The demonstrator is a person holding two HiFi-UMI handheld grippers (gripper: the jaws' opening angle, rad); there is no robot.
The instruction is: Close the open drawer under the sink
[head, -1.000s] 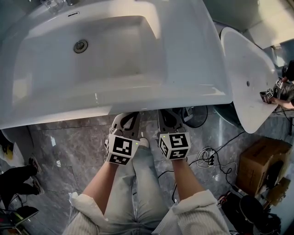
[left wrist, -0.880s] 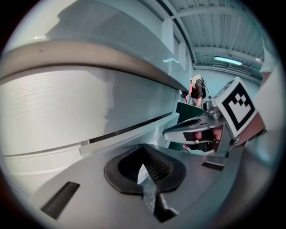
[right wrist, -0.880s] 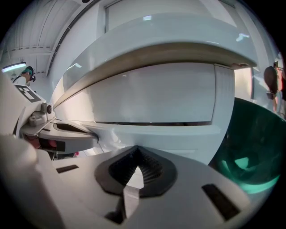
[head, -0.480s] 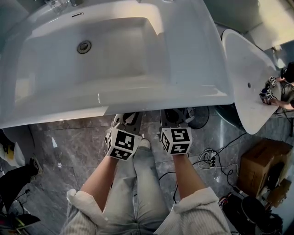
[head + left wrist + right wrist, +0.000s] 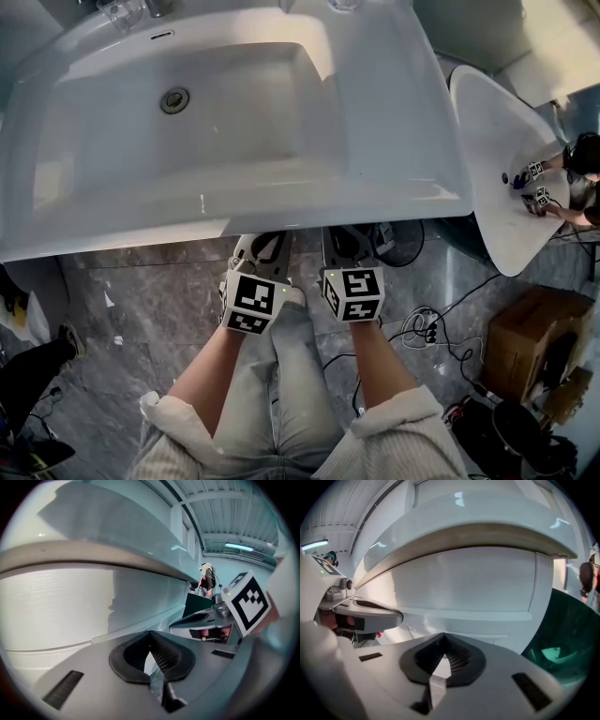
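Head view: holds left gripper (image 5: pixel 265 244) and right gripper (image 5: pixel 349 240) side by side beneath the sink (image 5: pixel 281 204) rim, jaws pressed together on nothing, likely for pushing; faces the white drawer (image 5: pixel 459 583) front, close ahead under the basin.

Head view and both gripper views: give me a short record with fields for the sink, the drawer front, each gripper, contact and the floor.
sink: white, seen from above; hides the drawer in the head view
drawer front: white, flat, just under the sink's rim, facing both grippers; how far out it stands cannot be told
left gripper: jaws together, nothing held, aimed at the drawer front
right gripper: jaws together, nothing held, aimed at the drawer front
contact: cannot tell whether either tip touches the drawer
floor: grey marble tile
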